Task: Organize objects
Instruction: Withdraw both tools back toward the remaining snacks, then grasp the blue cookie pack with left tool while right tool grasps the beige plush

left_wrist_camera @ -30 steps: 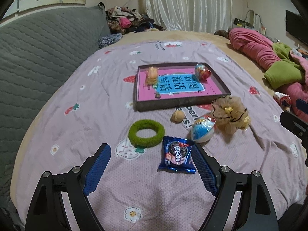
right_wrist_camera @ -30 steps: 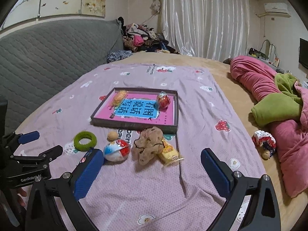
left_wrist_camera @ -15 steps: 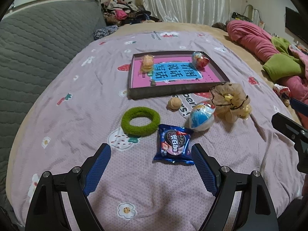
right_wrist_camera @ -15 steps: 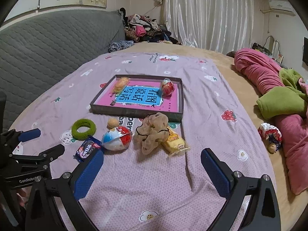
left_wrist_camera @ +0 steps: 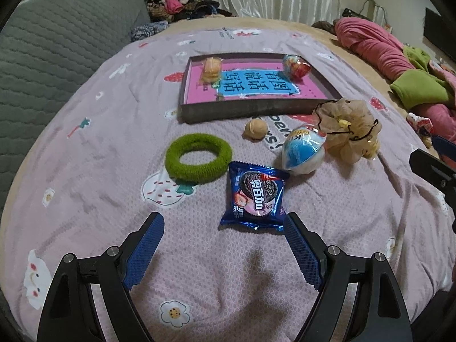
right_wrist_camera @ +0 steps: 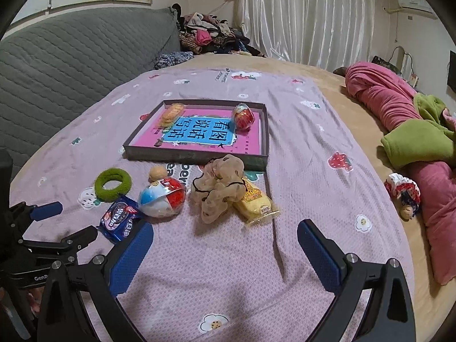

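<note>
A dark tray [left_wrist_camera: 242,111] with a pink and blue floor lies on the bed; in it are a wrapped bun [left_wrist_camera: 211,69] and a red egg toy [left_wrist_camera: 296,67]. In front lie a green ring [left_wrist_camera: 198,158], a small tan ball [left_wrist_camera: 256,128], a blue-white egg toy [left_wrist_camera: 303,154], a tan mesh scrunchie [left_wrist_camera: 346,131], a yellow snack pack [right_wrist_camera: 256,202] and a blue Oreo packet [left_wrist_camera: 255,196]. My left gripper [left_wrist_camera: 223,246] is open, just short of the Oreo packet. My right gripper [right_wrist_camera: 225,248] is open and empty, short of the scrunchie [right_wrist_camera: 219,188].
A lilac printed bedspread [left_wrist_camera: 99,131] covers the bed. A grey quilted headboard [left_wrist_camera: 42,57] rises at the left. Pink and green bedding [right_wrist_camera: 413,131] lies along the right. A small doll [right_wrist_camera: 403,192] lies by it. Clothes [right_wrist_camera: 205,35] are piled at the back.
Both grippers have moved forward and lower toward the objects. The Oreo packet now lies closer, in front of my left fingers. Nothing was taken hold of.
</note>
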Demonstrator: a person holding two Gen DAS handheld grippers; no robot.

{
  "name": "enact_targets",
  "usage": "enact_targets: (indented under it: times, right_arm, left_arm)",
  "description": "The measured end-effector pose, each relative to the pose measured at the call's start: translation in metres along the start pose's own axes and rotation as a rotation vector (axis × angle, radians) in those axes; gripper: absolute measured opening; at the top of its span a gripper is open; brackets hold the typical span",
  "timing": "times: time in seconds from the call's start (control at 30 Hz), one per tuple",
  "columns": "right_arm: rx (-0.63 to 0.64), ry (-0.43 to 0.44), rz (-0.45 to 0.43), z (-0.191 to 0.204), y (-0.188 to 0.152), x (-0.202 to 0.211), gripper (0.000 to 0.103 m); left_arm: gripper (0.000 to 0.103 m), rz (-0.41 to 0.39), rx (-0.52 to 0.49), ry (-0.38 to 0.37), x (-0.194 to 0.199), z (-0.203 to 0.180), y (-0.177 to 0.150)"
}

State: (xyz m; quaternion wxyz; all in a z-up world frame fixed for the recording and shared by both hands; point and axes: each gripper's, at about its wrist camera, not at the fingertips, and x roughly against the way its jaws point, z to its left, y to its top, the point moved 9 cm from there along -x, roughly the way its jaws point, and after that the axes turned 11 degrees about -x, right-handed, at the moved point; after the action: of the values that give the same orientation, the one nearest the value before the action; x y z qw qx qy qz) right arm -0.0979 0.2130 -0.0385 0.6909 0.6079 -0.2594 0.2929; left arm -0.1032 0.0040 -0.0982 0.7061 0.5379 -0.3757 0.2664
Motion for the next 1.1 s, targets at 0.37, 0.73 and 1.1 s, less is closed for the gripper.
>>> enact_targets:
  times: [0.37, 0.73, 1.1]
  right_arm:
    - [-0.009, -0.003, 0.014, -0.003, 0.003, -0.011, 0.102]
    - [-0.006, -0.046, 0.052, -0.013, 0.010, -0.042, 0.102]
    - [-0.006, -0.047, 0.085, -0.017, 0.015, -0.077, 0.102]
  left_arm:
    - [0.086, 0.013, -0.013, -0.030, -0.011, -0.014, 0.002]
    - [0.086, 0.026, -0.009, -0.040, -0.029, -0.019, 0.006]
    - [0.086, 0.040, 0.006, -0.048, -0.046, -0.017, 0.009]
